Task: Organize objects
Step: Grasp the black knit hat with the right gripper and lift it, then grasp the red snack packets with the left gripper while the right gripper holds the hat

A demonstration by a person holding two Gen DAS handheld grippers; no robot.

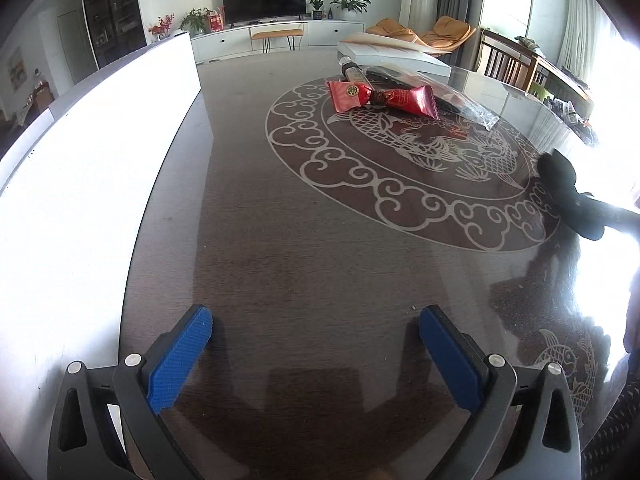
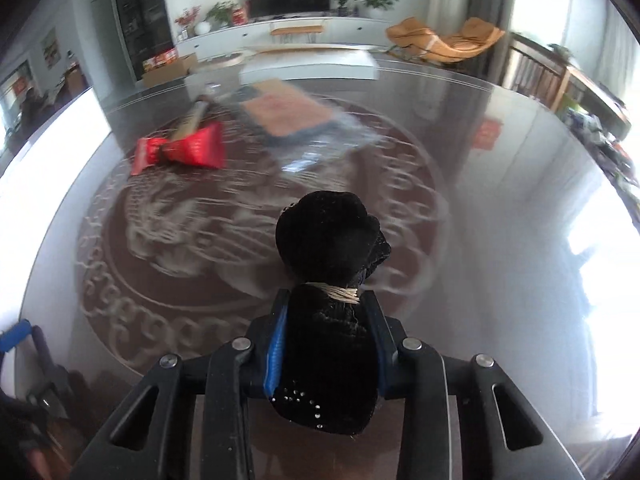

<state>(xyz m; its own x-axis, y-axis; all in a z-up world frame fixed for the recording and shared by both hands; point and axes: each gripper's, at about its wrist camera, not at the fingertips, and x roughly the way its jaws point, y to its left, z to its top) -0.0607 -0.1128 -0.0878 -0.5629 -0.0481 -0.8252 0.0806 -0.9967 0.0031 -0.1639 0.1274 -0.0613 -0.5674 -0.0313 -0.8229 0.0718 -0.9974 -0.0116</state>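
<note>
I see a big dark table (image 1: 320, 240) with a white fish pattern under glass. On my left stands a big white box (image 1: 100, 152); it looks like the place to put things, but I cannot see inside it.

At the far side lies a flat white box (image 1: 396, 56), shut as far as I can tell. Near it a clear bag (image 2: 304, 128) holds a flat thing; the right view is too blurry to say what. Beside the bag lies a red wrapper (image 1: 380, 98), tied in the middle, with a tube (image 1: 354, 70) just behind it.

My right gripper (image 2: 326, 344) is closed on a black pouch (image 2: 332, 280) tied with pale string. The blue pads (image 2: 276, 356) squeeze its lower part. I think the grip is good, so I should lift it slowly and keep it from swinging.

My left gripper (image 1: 316, 344) is wide open and holds nothing, low over the near table.
</note>
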